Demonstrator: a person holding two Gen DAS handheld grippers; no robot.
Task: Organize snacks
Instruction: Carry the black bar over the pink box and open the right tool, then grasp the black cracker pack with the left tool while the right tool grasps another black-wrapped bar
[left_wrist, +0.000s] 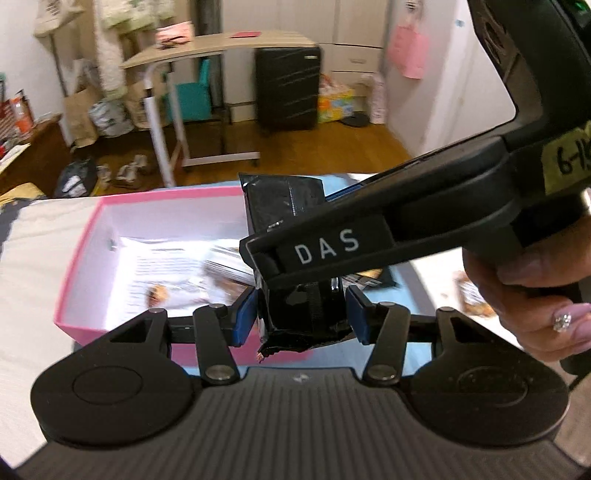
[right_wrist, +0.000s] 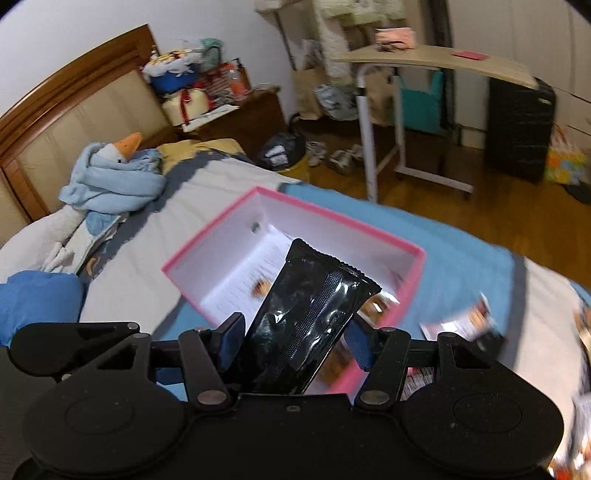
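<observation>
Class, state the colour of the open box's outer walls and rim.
Pink, with a white inside; the box shows best in the right wrist view.

The box (right_wrist: 334, 218) is pink outside and white inside. Just beside it, the snack packet (right_wrist: 306, 325) is glossy black with a ribbed seam strip. Under the box lies a light blue cloth (right_wrist: 461, 236) on the pale grey bed (right_wrist: 184, 206). Each hand-held gripper (left_wrist: 301, 314) is black with blue pads (left_wrist: 245, 314).

Box's snacks (left_wrist: 177, 280) blurred, perhaps cookies.
</observation>
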